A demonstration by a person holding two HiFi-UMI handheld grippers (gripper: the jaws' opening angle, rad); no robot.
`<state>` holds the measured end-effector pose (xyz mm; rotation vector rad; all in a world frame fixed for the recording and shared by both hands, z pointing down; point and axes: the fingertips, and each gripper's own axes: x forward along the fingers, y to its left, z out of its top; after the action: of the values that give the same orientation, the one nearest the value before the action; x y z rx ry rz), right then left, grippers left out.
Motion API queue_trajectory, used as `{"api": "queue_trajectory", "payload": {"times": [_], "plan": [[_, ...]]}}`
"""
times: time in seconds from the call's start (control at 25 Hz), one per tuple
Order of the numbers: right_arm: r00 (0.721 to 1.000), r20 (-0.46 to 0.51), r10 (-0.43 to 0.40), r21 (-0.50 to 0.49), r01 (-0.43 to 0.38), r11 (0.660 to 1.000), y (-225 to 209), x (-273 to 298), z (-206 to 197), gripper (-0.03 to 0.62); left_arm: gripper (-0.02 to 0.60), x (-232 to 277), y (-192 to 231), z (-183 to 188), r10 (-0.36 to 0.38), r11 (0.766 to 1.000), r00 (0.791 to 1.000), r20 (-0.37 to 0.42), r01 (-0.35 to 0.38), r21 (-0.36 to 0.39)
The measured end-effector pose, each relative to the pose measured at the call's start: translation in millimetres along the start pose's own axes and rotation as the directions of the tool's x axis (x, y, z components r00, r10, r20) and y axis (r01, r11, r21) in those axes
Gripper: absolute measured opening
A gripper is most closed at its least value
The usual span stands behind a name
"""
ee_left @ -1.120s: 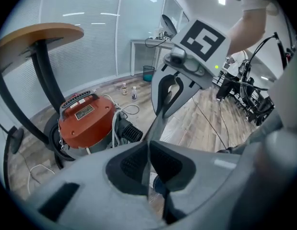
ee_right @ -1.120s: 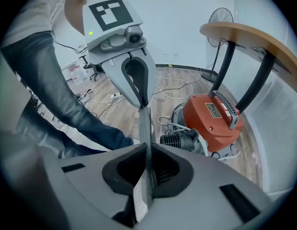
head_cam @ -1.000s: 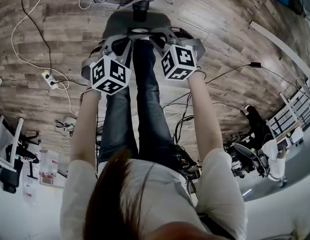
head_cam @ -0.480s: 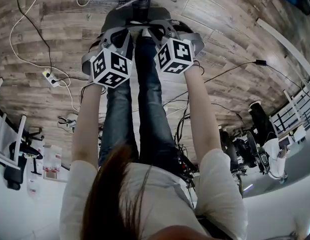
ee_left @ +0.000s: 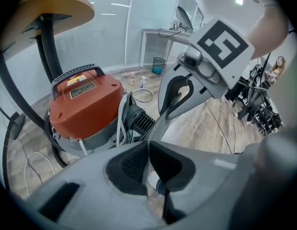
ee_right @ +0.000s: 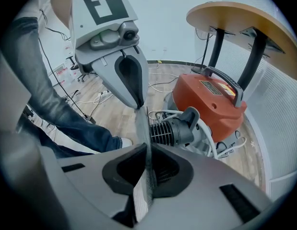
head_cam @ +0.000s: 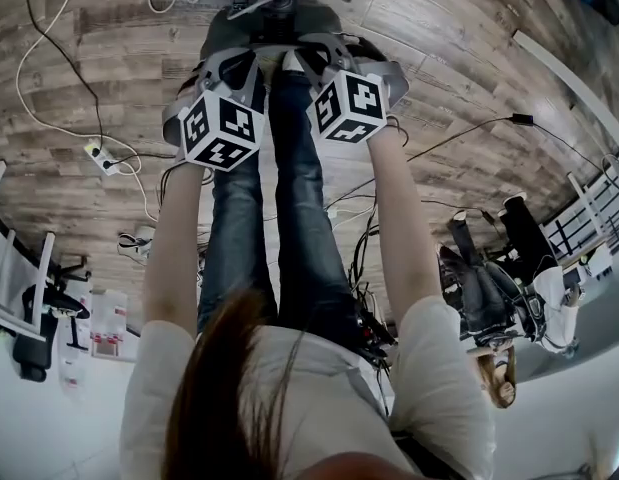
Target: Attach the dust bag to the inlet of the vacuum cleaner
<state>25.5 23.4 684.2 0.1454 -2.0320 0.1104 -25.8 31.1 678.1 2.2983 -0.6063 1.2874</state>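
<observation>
Dust bag (ee_right: pixel 140 128) cloth is pinched edge-on in both tongs. The right tongs (ee_right: pixel 147 150) are closed on one side and the left tongs (ee_left: pixel 148 145) on the other, with the grey strip taut between them. Just beyond, on the far side, the ribbed black inlet (ee_right: pixel 174 128) juts from the orange vacuum (ee_right: pixel 213 102) on the floor. The bag looks light, soft and limp, likely to sag or slip. It is probably best held at opposite sides of its mouth, kept stretched.

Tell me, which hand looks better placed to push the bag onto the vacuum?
Right, marginally. Both the right gripper and left gripper are shut on the grey dust bag, but the black ribbed inlet sits nearer, straight beyond the right jaws.
</observation>
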Motion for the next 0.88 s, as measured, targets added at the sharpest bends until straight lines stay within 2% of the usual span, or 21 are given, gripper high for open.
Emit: {"api": "queue_trajectory", "payload": {"times": [0.28,0.6,0.88], "plan": [[1.000,-0.015,0.005,-0.020,-0.005,1.000,-3.8,2.6,-2.4,0.026,0.028,5.6,3.8,1.6,-0.006,1.000,1.000,0.005,0.006,0.008],[0.998,-0.026,0.055,-0.076,-0.057,0.995,-8.6,4.4,-2.6,0.031,0.028,7.8,5.0,2.6,-0.004,1.000,1.000,0.014,0.004,-0.003],[1.000,0.022,-0.002,0.081,0.000,0.997,-8.9,2.3,-5.9,0.031,0.028,7.5,18.9,17.1,0.049,0.999,0.999,0.023,-0.049,0.016]]}}
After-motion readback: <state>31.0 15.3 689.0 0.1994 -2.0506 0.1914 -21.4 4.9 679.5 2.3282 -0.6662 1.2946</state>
